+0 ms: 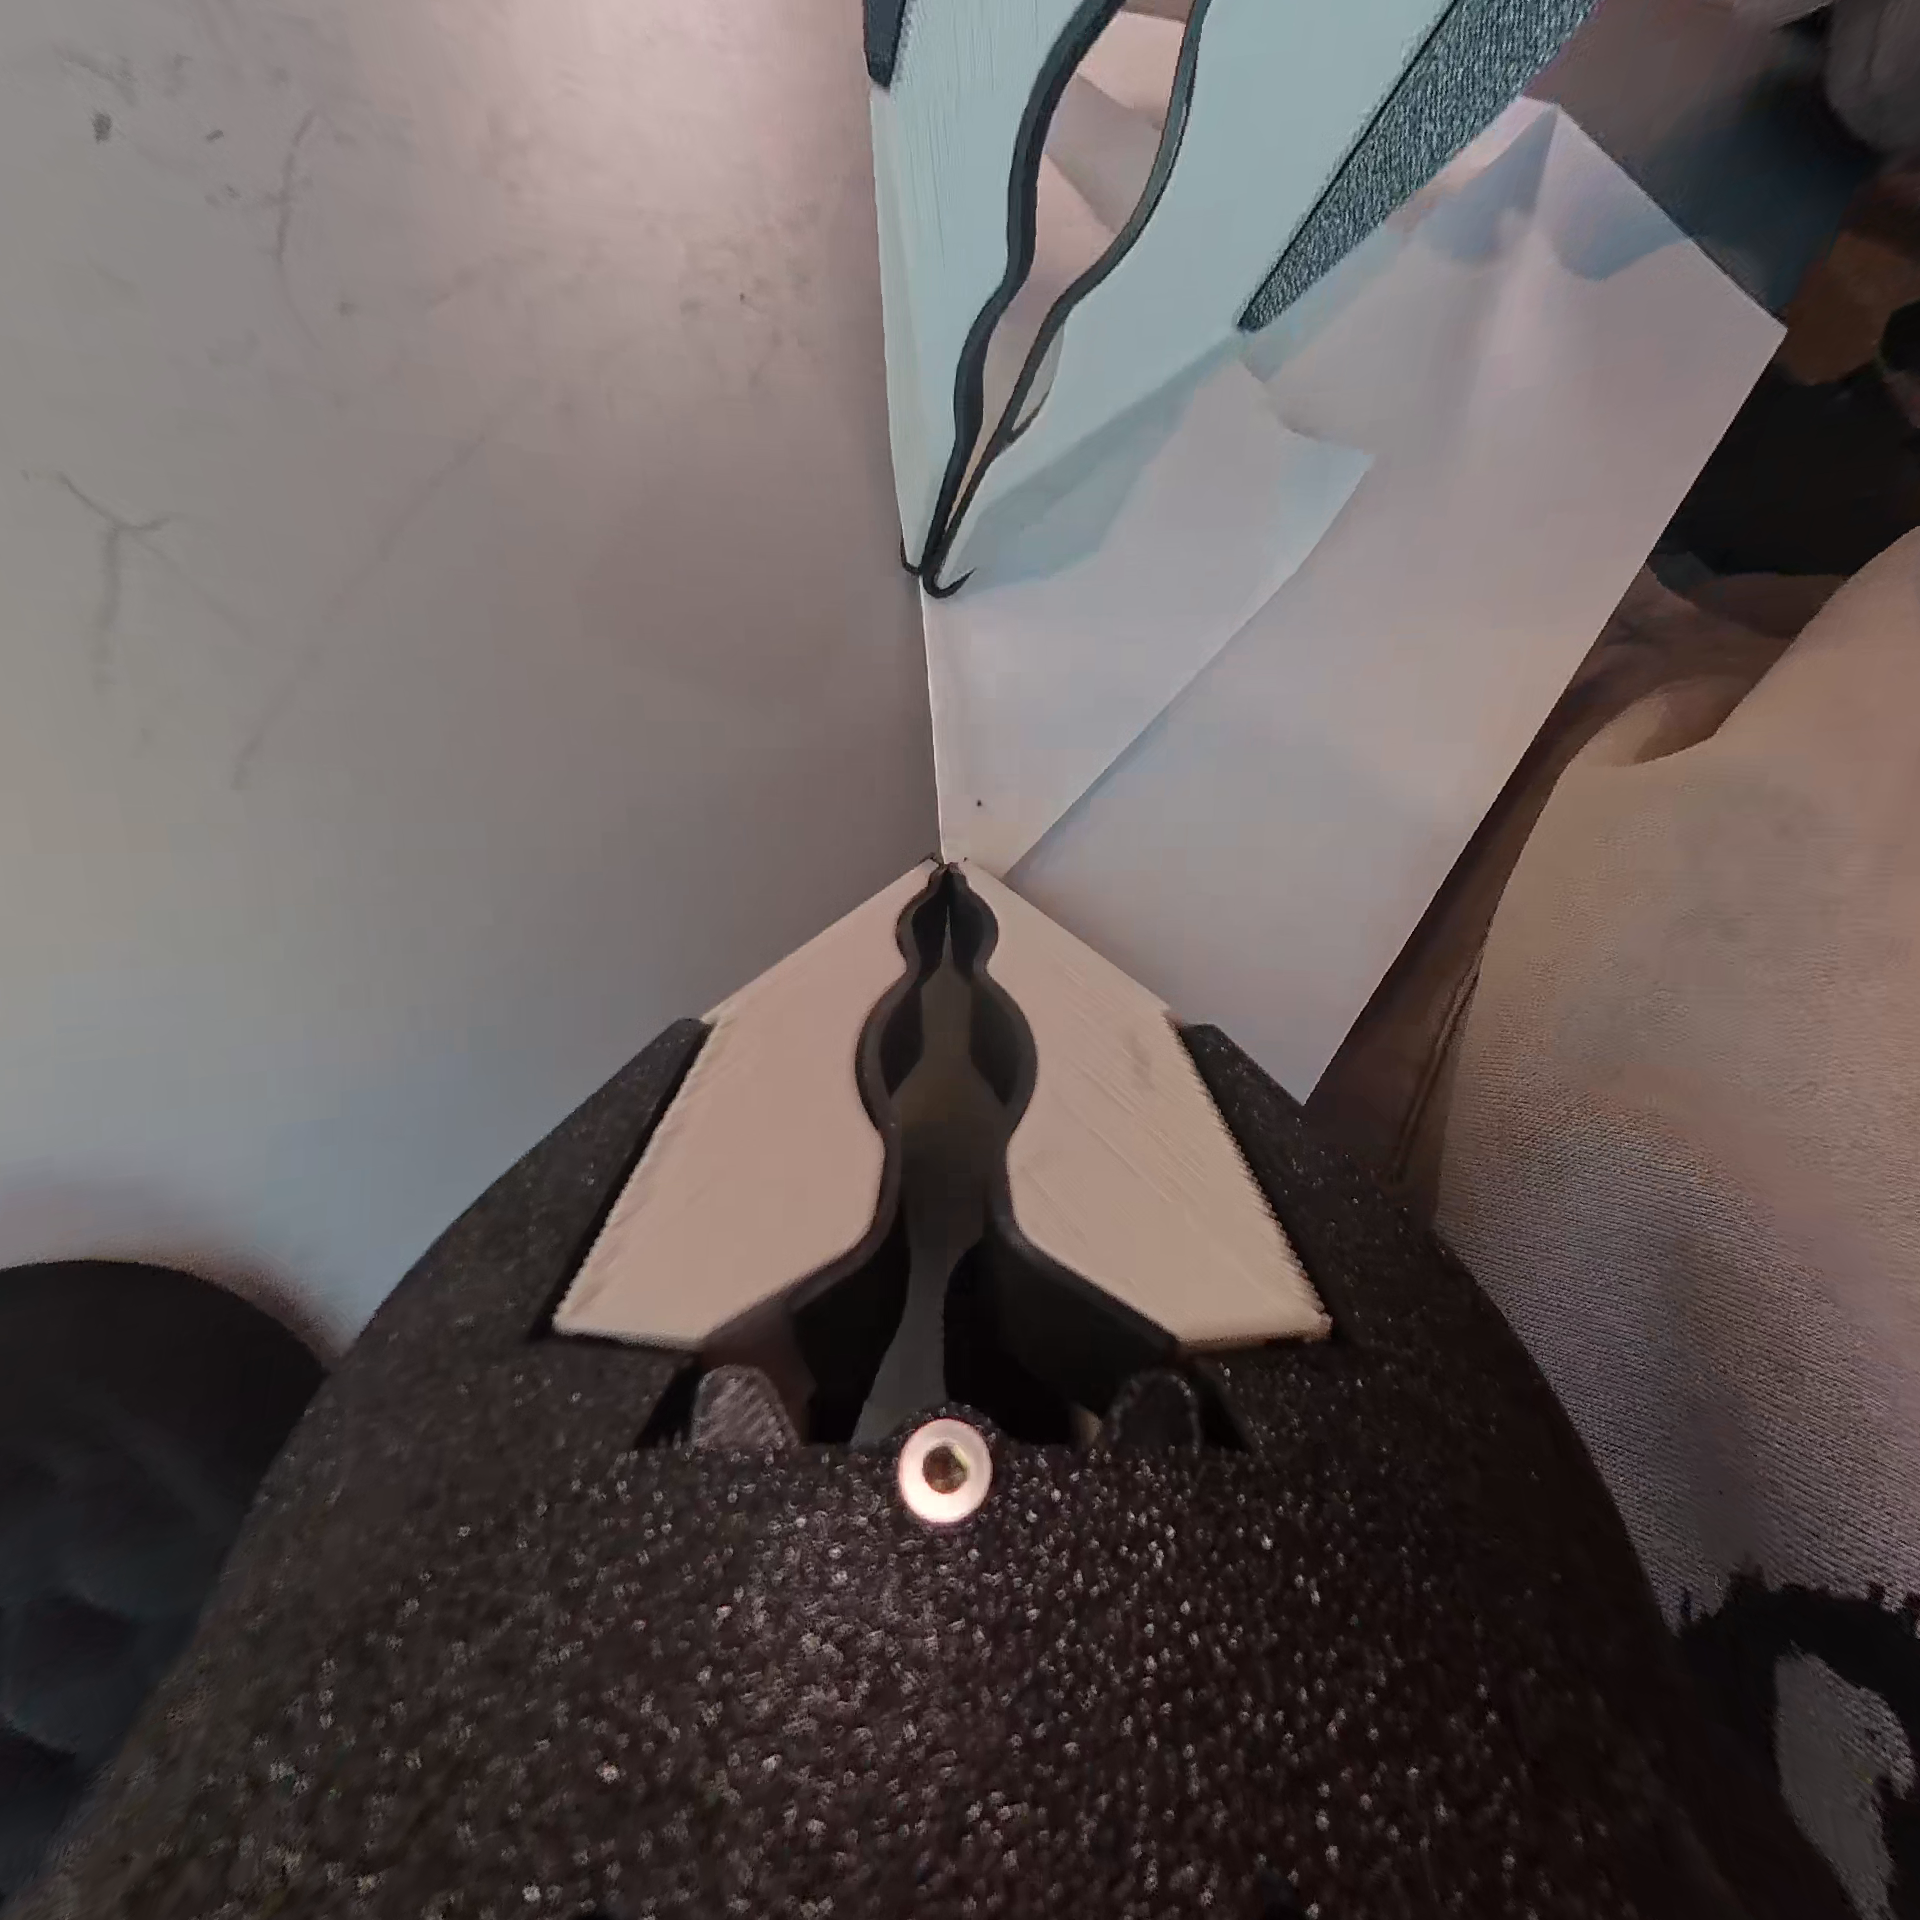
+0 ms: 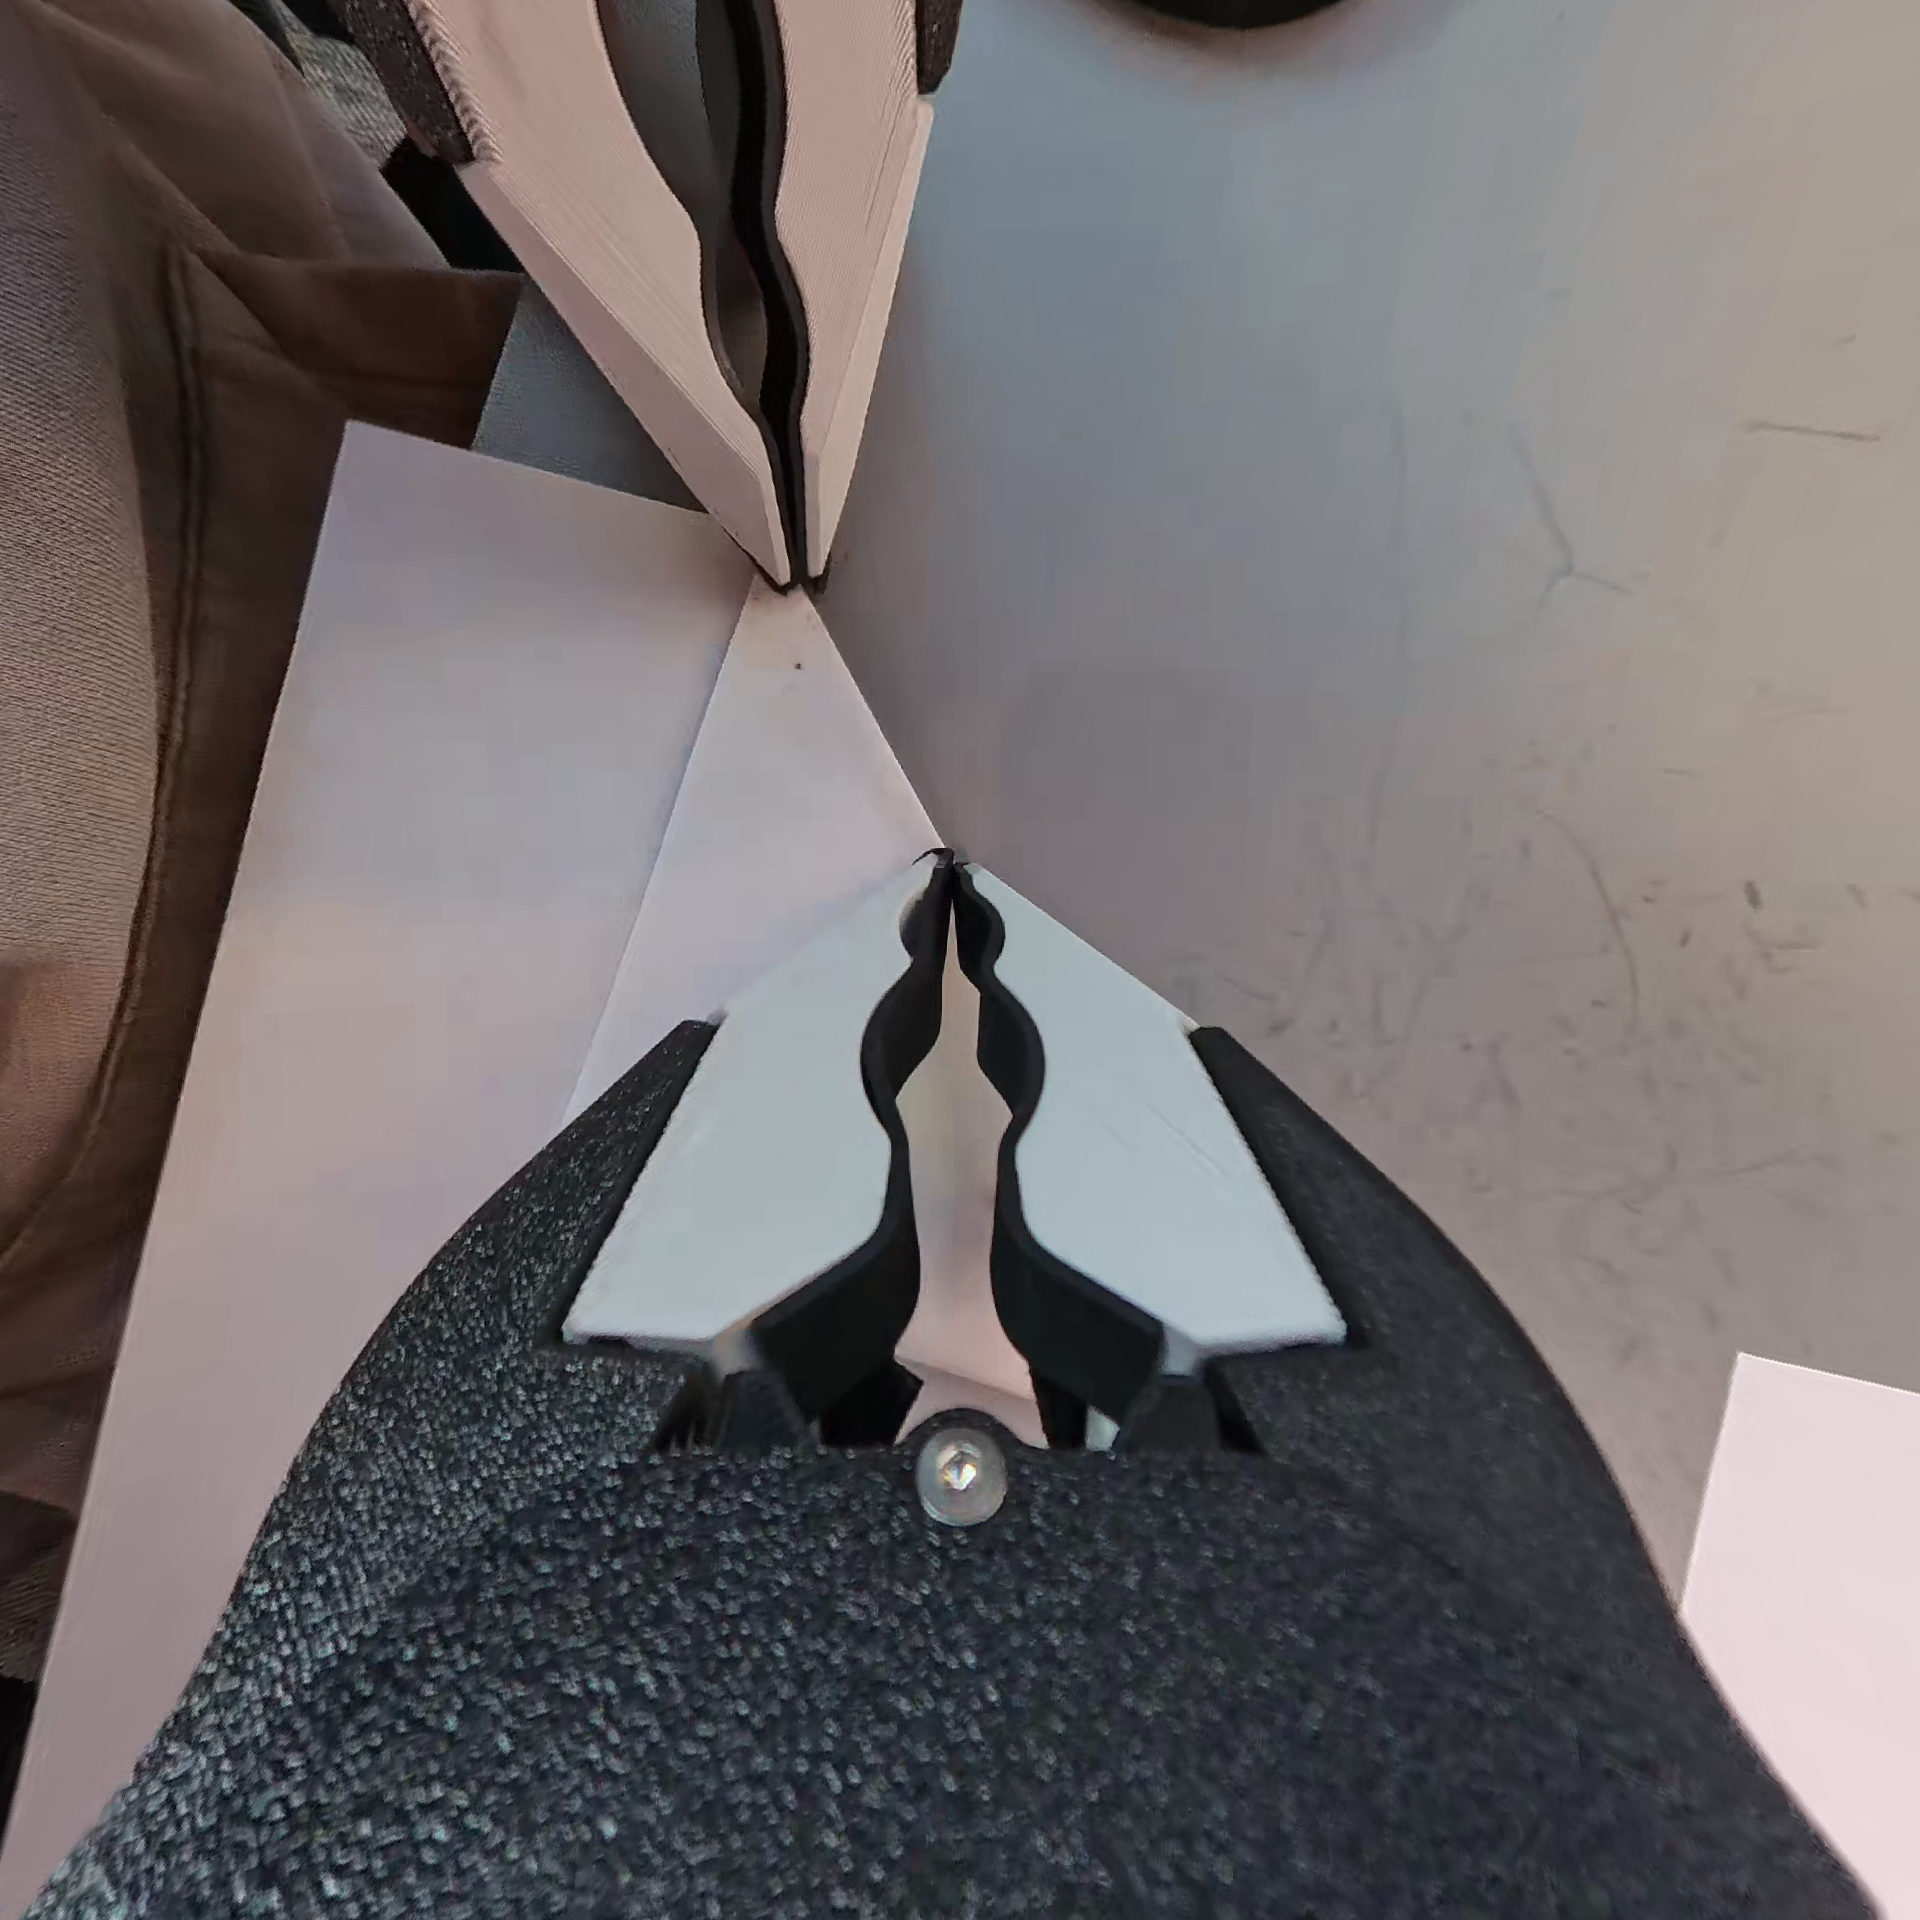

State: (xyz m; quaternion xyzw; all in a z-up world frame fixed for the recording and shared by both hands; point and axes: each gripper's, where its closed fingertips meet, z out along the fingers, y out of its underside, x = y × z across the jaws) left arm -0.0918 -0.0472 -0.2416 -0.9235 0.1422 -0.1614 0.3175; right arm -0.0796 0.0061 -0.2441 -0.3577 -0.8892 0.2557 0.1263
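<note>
Grey scuffed tabletop [image 1: 416,520] under both grippers. Left gripper [image 1: 948,868] is closed, tips pinching a folded edge of the white paper sheet [image 1: 1299,727]; right gripper [image 2: 943,860] is likewise closed on the same fold further along. Only the right wrist view shows a second white sheet [image 2: 1818,1558] at the lower right. Brown fabric [image 2: 125,520] borders the paper; a dark round object [image 1: 125,1455] sits nearby. Open table beyond the fold.
</note>
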